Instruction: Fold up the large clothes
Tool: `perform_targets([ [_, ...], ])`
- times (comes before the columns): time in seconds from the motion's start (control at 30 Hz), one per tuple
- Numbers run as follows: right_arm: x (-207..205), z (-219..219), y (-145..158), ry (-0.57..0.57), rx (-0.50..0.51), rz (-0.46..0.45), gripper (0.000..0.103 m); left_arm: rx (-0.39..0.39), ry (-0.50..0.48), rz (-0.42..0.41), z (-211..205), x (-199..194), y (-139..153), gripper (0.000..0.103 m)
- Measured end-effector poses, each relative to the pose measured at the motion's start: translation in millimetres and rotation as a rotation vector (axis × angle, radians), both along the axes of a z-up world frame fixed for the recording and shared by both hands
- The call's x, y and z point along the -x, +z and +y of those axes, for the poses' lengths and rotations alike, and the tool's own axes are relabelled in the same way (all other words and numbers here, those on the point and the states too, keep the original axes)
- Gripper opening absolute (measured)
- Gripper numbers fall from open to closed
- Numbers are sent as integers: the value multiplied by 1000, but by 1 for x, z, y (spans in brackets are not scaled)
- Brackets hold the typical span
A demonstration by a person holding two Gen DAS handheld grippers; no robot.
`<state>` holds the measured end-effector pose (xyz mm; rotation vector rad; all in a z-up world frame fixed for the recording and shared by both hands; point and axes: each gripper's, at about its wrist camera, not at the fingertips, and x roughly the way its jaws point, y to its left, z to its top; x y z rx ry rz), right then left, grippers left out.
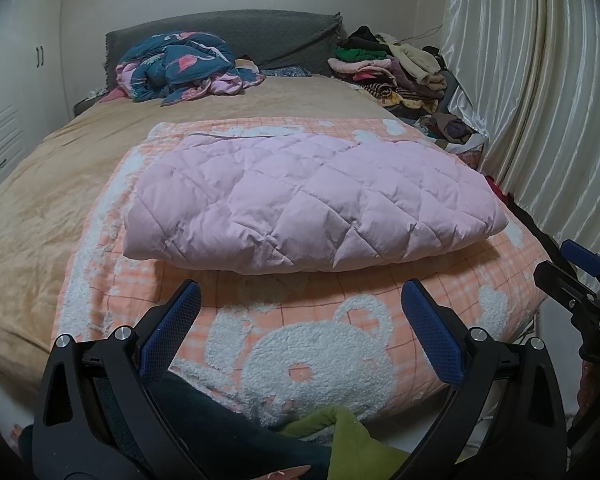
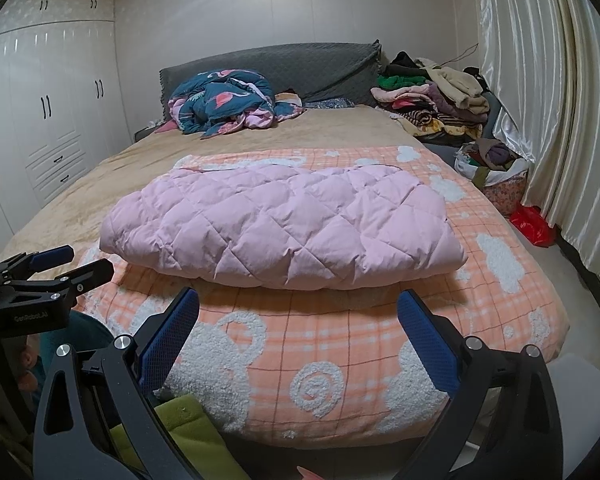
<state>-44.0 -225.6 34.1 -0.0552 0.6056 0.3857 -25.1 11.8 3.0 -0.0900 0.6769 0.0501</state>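
Pink quilted coat [image 1: 312, 200]: folded over itself, so sleeves, collar and front fastening are all tucked out of sight.
Peach blanket [image 2: 340, 344]: the patch under the coat is covered; near edge drops away behind the gripper arms.
Green cloth [image 2: 180, 432]: cut off at the near edge, can't tell what garment it is.
Dark cloth [image 1: 228, 432]: half hidden by the left gripper's arm, kind unclear.
Clothes pile [image 2: 432, 100]: far right, too jumbled to count pieces.
Bag of clothes [image 1: 452, 132]: partly behind the bed's edge.
Right gripper [image 1: 580, 280]: seen side-on at the frame edge, fingertips cropped there.
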Motion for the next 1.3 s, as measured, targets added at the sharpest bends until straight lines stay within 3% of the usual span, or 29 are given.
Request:
perform_targets([
  [1.3,-1,6,1,-1,1,2,99,-3,0,1,1,0,-1,94],
])
